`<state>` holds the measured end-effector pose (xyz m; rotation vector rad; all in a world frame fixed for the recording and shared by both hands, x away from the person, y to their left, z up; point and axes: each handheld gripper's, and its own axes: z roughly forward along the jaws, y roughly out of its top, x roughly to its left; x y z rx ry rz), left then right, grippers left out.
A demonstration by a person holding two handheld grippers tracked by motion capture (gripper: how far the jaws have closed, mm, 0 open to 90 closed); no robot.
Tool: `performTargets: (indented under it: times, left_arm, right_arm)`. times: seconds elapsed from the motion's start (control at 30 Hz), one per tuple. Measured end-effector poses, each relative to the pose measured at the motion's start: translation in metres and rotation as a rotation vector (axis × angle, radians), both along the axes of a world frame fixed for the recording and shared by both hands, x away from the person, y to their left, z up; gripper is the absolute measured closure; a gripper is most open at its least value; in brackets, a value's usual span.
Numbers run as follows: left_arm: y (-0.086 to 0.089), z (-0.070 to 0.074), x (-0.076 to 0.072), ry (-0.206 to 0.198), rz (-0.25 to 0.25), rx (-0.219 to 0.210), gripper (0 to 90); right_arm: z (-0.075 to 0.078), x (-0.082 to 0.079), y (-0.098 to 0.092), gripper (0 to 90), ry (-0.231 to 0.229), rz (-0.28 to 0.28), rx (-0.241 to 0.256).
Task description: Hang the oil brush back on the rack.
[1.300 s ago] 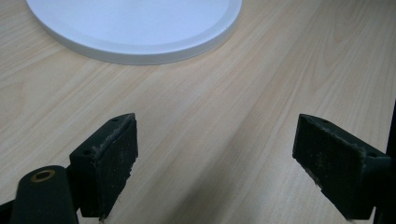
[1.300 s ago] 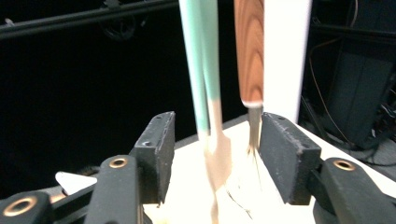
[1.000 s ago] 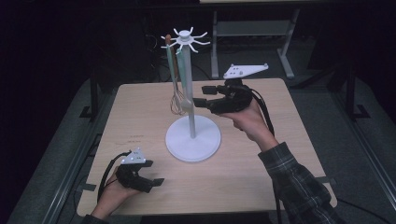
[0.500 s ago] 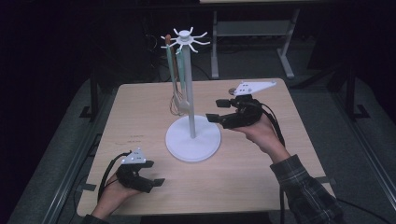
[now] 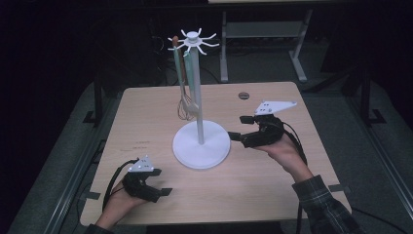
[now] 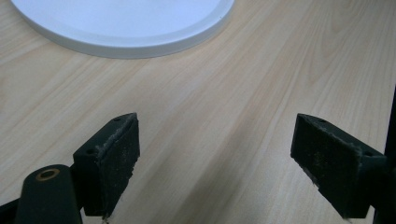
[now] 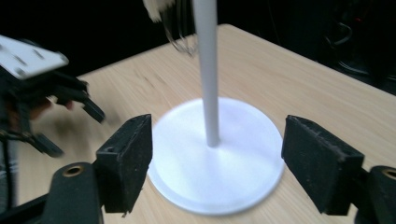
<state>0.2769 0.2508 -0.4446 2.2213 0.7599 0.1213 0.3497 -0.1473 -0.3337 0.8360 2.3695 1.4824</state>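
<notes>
A white utensil stand [image 5: 201, 145] with a round base, a thin pole and a ring of hooks on top [image 5: 194, 39] stands mid-table. A wire whisk and a pale green utensil [image 5: 187, 83] hang from its hooks. My right gripper [image 5: 238, 127] is open just right of the base, pointing at it and holding nothing. The right gripper view shows the pole [image 7: 208, 70], the base [image 7: 187, 186] and the whisk's wires [image 7: 180, 42] ahead of its spread jaws [image 7: 215, 163]. My left gripper [image 5: 160, 183] rests open near the front left edge. Its view shows the base's rim [image 6: 121, 23] ahead and bare wood between the pads [image 6: 112, 163].
The wooden table [image 5: 272, 195] has bare room around the stand. A small dark round grommet [image 5: 243, 95] sits near the far edge. The surroundings are dark floor, with a metal frame [image 5: 263, 34] behind the table. The left gripper [image 7: 37, 93] shows in the right gripper view.
My right gripper has drawn back from the pole, lower and nearer the person, to the base's right side. The left gripper has stayed put.
</notes>
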Motion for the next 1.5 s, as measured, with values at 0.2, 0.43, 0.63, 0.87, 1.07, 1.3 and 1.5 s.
performTargets:
  times: [0.2, 0.43, 0.63, 0.87, 1.07, 1.3, 1.5]
  left_arm:
    - [0.001, 0.000, 0.002, 0.009, 0.000, -0.003, 14.3]
    - [0.000, -0.001, 0.001, 0.008, -0.003, 0.005, 14.4]
    - [0.000, -0.002, 0.001, 0.010, 0.000, 0.007, 14.4]
    - [0.000, -0.003, 0.001, 0.007, -0.006, 0.016, 14.4]
    - [0.001, -0.003, 0.001, 0.013, -0.002, 0.012, 14.4]
    - [0.003, -0.005, 0.002, 0.006, 0.013, 0.012, 14.5]
    - [0.004, -0.005, 0.003, 0.000, 0.014, 0.025, 14.7]
  right_arm:
    - [-0.019, -0.006, -0.012, 22.3, 0.007, -0.041, -0.037]
    - [-0.043, -0.014, -0.030, 21.1, 0.044, -0.089, -0.070]
    - [-0.064, -0.022, -0.047, 19.8, 0.070, -0.141, -0.105]
    - [-0.089, -0.032, -0.066, 19.5, 0.122, -0.188, -0.127]
    - [-0.101, -0.040, -0.076, 19.1, 0.143, -0.226, -0.161]
    - [-0.110, -0.047, -0.087, 17.9, 0.166, -0.261, -0.168]
    - [-0.116, -0.053, -0.094, 17.9, 0.172, -0.270, -0.182]
